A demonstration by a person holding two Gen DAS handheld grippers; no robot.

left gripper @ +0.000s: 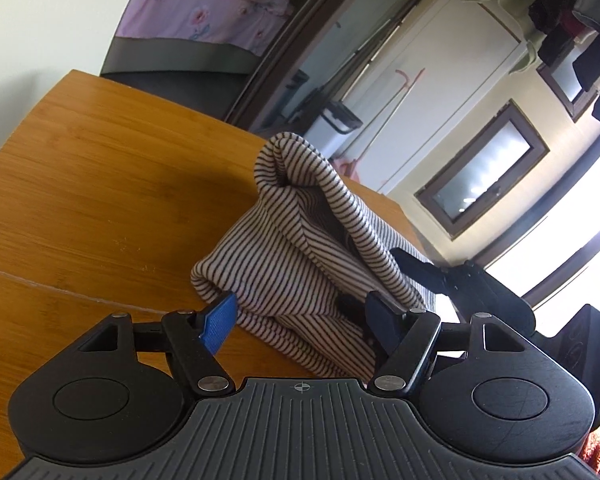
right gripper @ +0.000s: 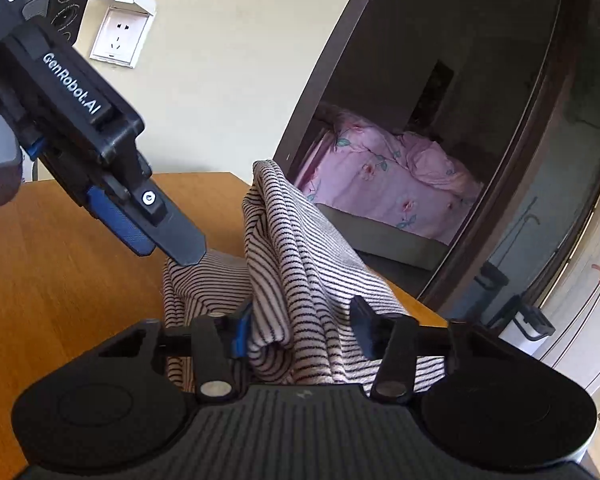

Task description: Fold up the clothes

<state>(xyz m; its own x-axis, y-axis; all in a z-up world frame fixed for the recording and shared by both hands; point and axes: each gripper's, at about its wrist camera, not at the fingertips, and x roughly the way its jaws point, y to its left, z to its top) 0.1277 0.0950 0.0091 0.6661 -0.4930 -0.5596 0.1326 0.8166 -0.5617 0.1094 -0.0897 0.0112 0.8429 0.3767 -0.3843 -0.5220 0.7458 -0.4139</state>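
Only right wrist view shows left claw (right gripper: 172, 246), seemingly closed

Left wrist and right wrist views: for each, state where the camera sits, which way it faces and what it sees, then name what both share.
Left wrist: on the left gripper, facing along its open fingers across the wooden table at the striped garment; the right gripper's tip shows beyond.
Right wrist: on the right gripper, open around the striped garment, facing a doorway with pink bedding; the left gripper enters at upper left.
Shared: garment, table, bedding, both grippers.
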